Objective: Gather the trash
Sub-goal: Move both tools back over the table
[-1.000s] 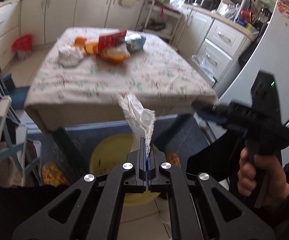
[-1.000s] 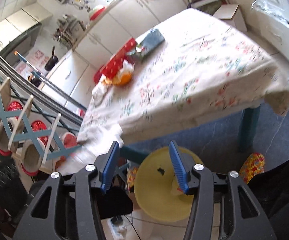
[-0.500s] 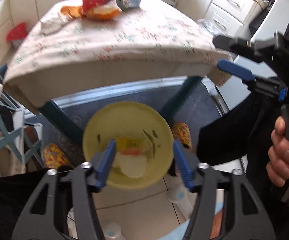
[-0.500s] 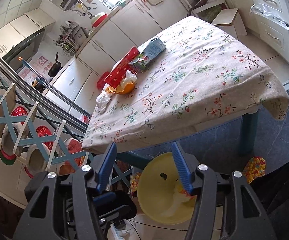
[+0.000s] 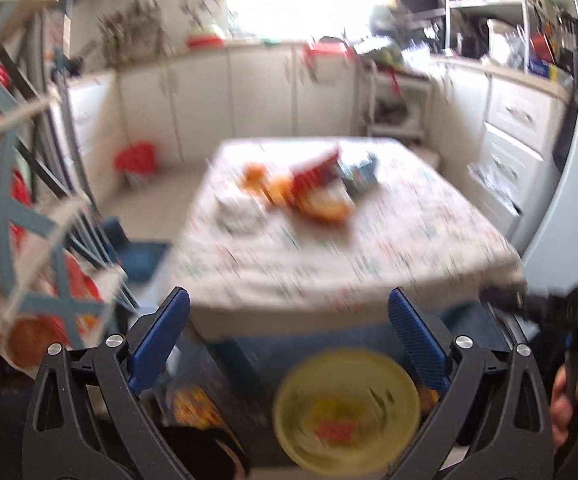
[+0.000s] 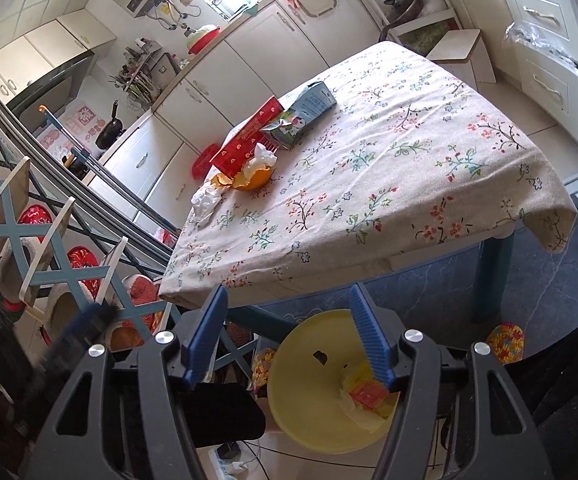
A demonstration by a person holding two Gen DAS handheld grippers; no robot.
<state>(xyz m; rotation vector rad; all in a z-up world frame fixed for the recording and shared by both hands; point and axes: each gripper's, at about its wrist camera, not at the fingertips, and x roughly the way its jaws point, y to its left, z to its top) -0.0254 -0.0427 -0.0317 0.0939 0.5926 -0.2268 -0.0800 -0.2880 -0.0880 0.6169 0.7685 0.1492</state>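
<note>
Spreading across the floral-clothed table [image 6: 389,168], far side: trash as red carton [image 6: 247,140], blue-grey packet [image 6: 309,110], orange peel [image 6: 255,176], crumpled white tissue [image 6: 205,200]. Below the near edge, yellow bin [image 6: 309,380] on the floor, holding wrappers. Sharp only in right view; left view blurred. Left gripper [image 5: 285,340] opening wide, empty; right gripper [image 6: 287,336] opening, empty.

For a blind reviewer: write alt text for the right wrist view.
The right gripper, jaws opening and empty, hangs over a yellow bin holding wrappers, on the floor before a table. On its floral cloth lie a red box, orange peel and a white tissue.
</note>
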